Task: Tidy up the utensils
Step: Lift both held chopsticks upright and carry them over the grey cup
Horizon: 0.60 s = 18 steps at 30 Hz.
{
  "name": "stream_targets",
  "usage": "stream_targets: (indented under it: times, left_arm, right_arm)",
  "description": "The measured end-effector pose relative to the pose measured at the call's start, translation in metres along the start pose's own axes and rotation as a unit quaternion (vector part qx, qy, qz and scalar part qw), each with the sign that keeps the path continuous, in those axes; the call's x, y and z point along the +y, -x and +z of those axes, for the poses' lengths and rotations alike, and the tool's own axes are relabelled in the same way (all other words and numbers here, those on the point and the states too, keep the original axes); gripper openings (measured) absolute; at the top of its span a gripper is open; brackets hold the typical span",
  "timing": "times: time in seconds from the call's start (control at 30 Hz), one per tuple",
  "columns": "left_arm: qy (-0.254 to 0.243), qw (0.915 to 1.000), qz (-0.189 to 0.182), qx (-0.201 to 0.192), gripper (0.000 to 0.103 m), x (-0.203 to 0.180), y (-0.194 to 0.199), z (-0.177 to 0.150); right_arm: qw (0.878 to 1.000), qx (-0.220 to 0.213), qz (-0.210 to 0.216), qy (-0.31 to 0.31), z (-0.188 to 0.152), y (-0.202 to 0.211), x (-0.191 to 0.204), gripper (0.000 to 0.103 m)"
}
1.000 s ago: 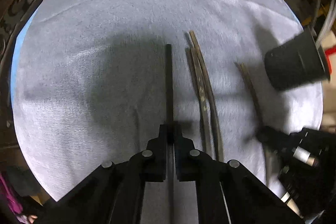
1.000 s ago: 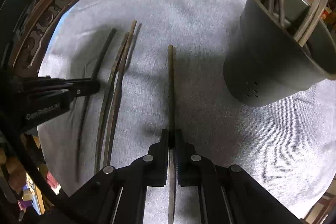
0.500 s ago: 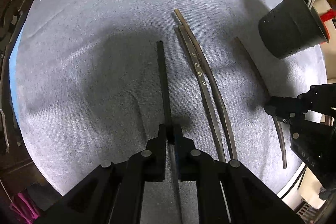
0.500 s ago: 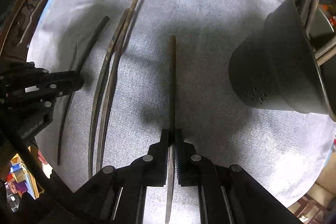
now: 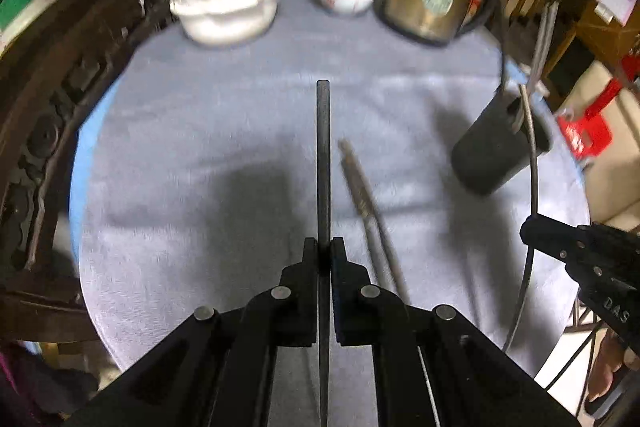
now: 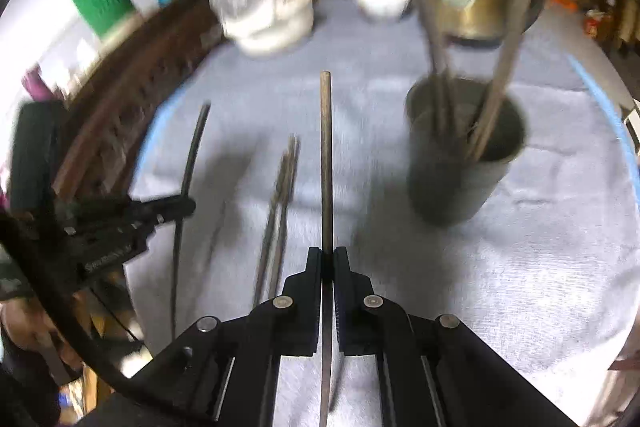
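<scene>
1. Grey-clothed tabletop [image 5: 224, 115] carries a dark holder cup [image 6: 460, 163].
2. Left claw [image 5: 324, 247] pinches a dark chopstick [image 5: 323, 155], pointing straight ahead.
3. Right claw [image 6: 327, 255] pinches a brown chopstick [image 6: 326, 155], holder to its right.
4. Two loose chopsticks [image 6: 280, 203] lie between the claws.

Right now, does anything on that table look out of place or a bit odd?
Only the two loose chopsticks lying on the grey cloth beside the dark holder, where others already stand upright. Each gripper is clamped on one more chopstick. Nothing looks spilled or broken.
</scene>
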<state>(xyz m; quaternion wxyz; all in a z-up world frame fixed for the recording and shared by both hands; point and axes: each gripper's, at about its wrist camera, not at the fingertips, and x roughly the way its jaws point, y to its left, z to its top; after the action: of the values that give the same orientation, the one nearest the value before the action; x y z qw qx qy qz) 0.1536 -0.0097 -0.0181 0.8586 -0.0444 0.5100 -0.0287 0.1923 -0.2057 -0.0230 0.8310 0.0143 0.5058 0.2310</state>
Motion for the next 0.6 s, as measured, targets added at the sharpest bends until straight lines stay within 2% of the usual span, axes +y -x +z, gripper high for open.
stream_targets:
  times: [0.03, 0.1, 0.17, 0.33, 0.5, 0.6]
  left_arm:
    - [0.001, 0.9999, 0.005, -0.013, 0.006, -0.002, 0.003, 0.002]
    - [0.012, 0.9986, -0.004, -0.052, 0.006, 0.003, 0.013, 0.002]
    - [0.029, 0.9947, 0.002, -0.099, 0.006, 0.006, 0.024, 0.002]
    - [0.071, 0.9774, -0.005, -0.199, 0.006, 0.021, 0.034, 0.009]
    - [0.092, 0.9592, -0.003, -0.267, 0.006, 0.032, 0.031, 0.009]
    - [0.085, 0.9553, 0.010, -0.283, 0.006, 0.027, 0.027, 0.005]
  right_arm:
    - [0.999, -0.029, -0.012, -0.008, -0.003, 0.011, -0.002, 0.006]
    - [0.997, -0.070, -0.006, -0.017, -0.006, 0.023, -0.004, 0.006]
    - [0.991, -0.124, -0.029, -0.035, -0.012, 0.036, -0.010, 0.006]
    - [0.965, -0.239, -0.097, -0.051, -0.022, 0.061, -0.024, 0.006]
    - [0.939, -0.305, -0.152, -0.054, -0.032, 0.072, -0.034, 0.006]
    - [0.931, -0.319, -0.167, -0.057, -0.038, 0.066, -0.036, 0.006]
